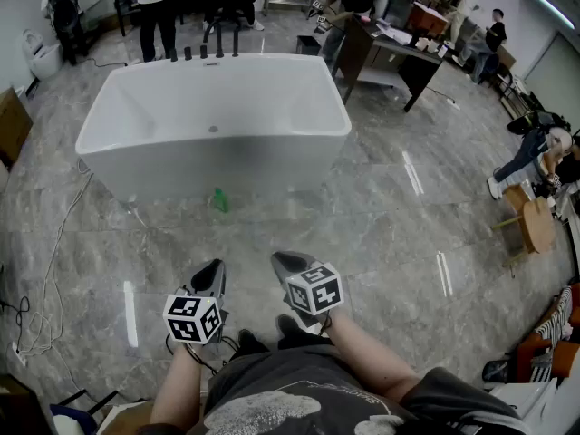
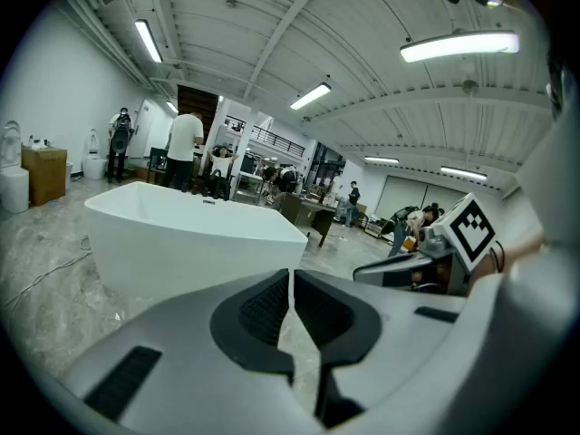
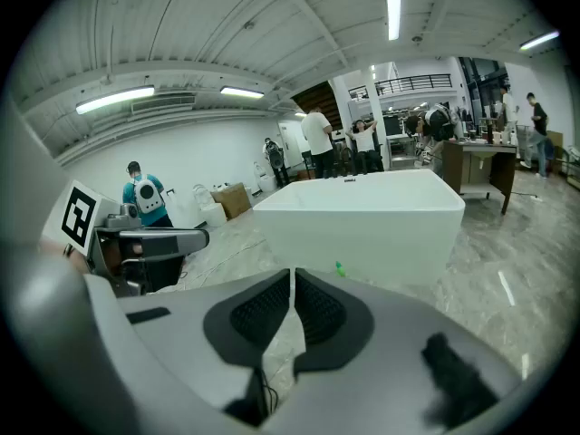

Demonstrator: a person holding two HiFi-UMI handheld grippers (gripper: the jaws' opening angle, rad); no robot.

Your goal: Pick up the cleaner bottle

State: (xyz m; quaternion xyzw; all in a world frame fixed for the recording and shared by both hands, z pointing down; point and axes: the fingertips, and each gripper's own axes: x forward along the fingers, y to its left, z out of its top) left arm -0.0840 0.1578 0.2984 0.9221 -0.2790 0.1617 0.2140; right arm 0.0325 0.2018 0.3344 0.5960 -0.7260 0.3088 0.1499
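A small green cleaner bottle [image 1: 218,200] stands on the marble floor just in front of the white bathtub [image 1: 136,143]. It also peeps over the jaws as a green speck, the bottle [image 3: 340,268], in the right gripper view. My left gripper [image 1: 214,270] and right gripper [image 1: 283,261] hover side by side close to my body, well short of the bottle. Both are shut with nothing between their jaws. The left gripper view shows the tub [image 2: 190,243] ahead and the right gripper's marker cube [image 2: 471,229] beside it; the bottle is hidden there.
A cable [image 1: 54,243] trails over the floor left of the tub. Desks [image 1: 399,48] and several people stand beyond the tub. A wooden stool [image 1: 530,225] and a crouching person [image 1: 535,157] are at the right. A cardboard box [image 1: 11,120] sits at the far left.
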